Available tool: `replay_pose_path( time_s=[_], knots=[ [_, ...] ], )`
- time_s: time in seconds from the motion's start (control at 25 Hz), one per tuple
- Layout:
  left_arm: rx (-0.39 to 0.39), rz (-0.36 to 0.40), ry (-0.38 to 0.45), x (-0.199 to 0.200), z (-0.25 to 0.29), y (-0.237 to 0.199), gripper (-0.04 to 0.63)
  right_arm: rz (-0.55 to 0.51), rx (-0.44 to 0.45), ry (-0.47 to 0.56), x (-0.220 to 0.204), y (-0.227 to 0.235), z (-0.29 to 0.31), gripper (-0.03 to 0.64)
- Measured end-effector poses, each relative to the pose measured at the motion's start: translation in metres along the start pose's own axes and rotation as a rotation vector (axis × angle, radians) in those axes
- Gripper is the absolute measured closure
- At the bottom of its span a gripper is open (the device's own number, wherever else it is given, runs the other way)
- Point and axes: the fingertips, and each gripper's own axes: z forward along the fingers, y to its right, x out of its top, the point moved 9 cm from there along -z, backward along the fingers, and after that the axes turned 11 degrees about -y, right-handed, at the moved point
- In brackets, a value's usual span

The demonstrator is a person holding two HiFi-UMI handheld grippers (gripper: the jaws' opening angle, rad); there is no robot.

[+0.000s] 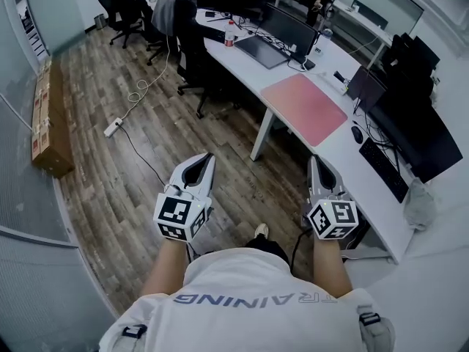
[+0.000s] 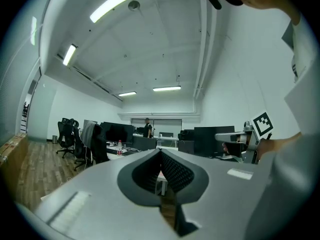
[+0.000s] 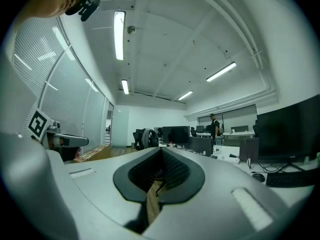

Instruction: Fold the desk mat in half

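Note:
A pink desk mat (image 1: 304, 108) lies flat and unfolded on the white desk (image 1: 330, 149), ahead and to the right. Both grippers hang over the wooden floor, short of the desk and apart from the mat. My left gripper (image 1: 208, 157) points forward with its jaws shut and nothing between them; its own view shows the tips (image 2: 160, 152) meeting. My right gripper (image 1: 313, 159) is close to the desk's near edge, also shut and empty, with its tips (image 3: 161, 150) together. Each gripper shows in the other's view: the right gripper (image 2: 239, 136) and the left gripper (image 3: 64, 141).
A dark mat (image 1: 261, 50), black monitors (image 1: 418, 134), a keyboard (image 1: 383, 169), a mouse (image 1: 357, 134) and a bottle (image 1: 229, 34) share the desk. Office chairs (image 1: 194, 50) stand by it. Cardboard boxes (image 1: 50, 119) and a power strip (image 1: 112, 127) with cable lie on the floor at left.

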Motion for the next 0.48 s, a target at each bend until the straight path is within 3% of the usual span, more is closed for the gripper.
replay_pose_path(
  time_s=[0.16,0.48],
  knots=[
    [-0.018,-0.002,-0.016,-0.005,0.005,0.000,0.594,0.054,-0.002,0.001,-0.005,0.003,0.003,0.604],
    [-0.058,-0.030,-0.032,-0.008,0.030,-0.003,0.594,0.030,-0.010,-0.041,-0.007,0.012,0.013,0.604]
  ],
)
